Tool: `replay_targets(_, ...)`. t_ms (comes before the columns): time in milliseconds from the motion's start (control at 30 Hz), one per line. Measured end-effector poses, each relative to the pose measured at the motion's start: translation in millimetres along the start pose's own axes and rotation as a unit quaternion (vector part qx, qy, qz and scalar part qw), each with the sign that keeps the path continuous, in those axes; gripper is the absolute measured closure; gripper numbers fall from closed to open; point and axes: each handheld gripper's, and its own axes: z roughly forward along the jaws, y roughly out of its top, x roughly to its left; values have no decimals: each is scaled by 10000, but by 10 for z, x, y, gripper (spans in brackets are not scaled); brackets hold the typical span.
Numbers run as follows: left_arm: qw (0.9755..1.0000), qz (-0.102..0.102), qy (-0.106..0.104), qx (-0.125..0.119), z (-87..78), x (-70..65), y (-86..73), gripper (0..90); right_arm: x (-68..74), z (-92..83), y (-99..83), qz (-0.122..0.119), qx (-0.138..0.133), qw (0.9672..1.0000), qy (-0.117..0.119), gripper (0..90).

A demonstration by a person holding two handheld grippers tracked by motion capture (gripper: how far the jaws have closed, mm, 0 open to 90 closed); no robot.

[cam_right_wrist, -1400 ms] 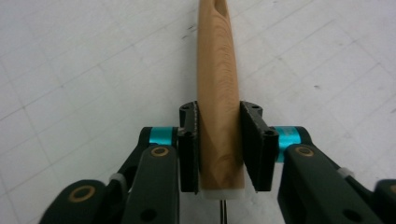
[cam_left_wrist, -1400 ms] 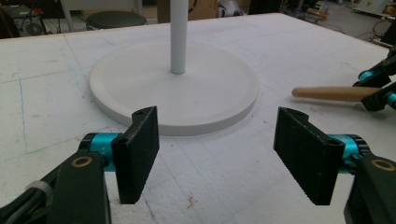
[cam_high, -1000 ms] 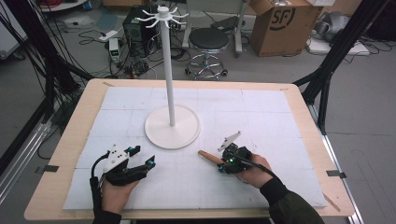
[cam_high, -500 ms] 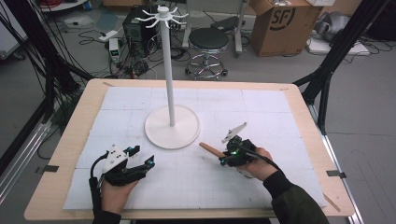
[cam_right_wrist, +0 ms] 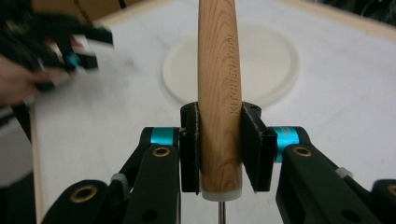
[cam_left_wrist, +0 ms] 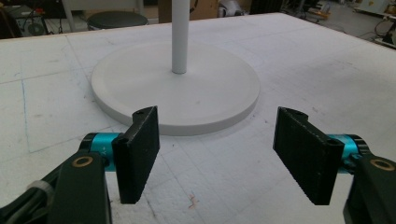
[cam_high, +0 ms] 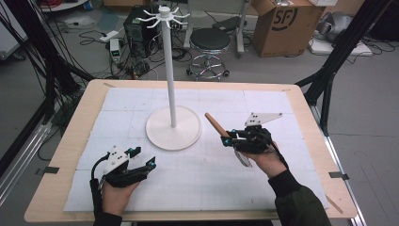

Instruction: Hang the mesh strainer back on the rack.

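Right gripper (cam_high: 231, 140): fingers clenched on wooden-handled kitchen tool (cam_right_wrist: 219, 93), handle projecting ahead toward hanging stand (cam_high: 173, 127), likely for hooking | Left gripper (cam_left_wrist: 219, 158): fingers released, idle on worktop (cam_high: 197, 183), stand base just ahead.

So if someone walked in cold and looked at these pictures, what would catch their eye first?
Probably the tall white stand rising from its round base at the middle of the table, hooks fanned out at the top. Next, the right gripper to the stand's right, shut on a wooden handle stamped KITCHEN TOOL and raised off the mat. The left gripper rests open near the front edge, facing the stand's base.
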Motion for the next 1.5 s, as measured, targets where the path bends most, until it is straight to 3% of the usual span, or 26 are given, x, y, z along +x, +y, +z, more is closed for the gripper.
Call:
replay_targets(167,10000,-11,-8,-19,-1,2,0,321,-5,-26,165,124,-753,9971,-56,712)
replay_targets(267,10000,-23,-15,-26,-2,0,-1,321,-13,-21,260,302,-1233,9919,12,712)
replay_targets(533,10000,-40,-49,-47,-8,6,-2,322,13,36,506,413,-2306,9721,126,712)
replay_targets(567,10000,-40,-49,-47,-8,6,-2,322,13,36,506,413,-2306,9721,126,712)
replay_targets(800,9999,-60,-72,-61,-18,15,-6,322,46,151,810,379,-2823,9584,166,712)
replay_targets(967,9998,-82,-144,-80,-4,23,-9,323,57,212,992,343,-2985,9537,94,712)
replay_targets(1233,9997,-137,-159,-114,-8,46,-14,324,63,290,1298,300,-3457,9379,-49,712)
replay_targets(1367,9997,-153,-162,-125,-5,44,-14,325,110,310,1403,271,-3611,9321,-58,712)
replay_targets(1500,9996,-155,-179,-128,-2,47,-13,325,143,351,1495,250,-3690,9291,-75,712)
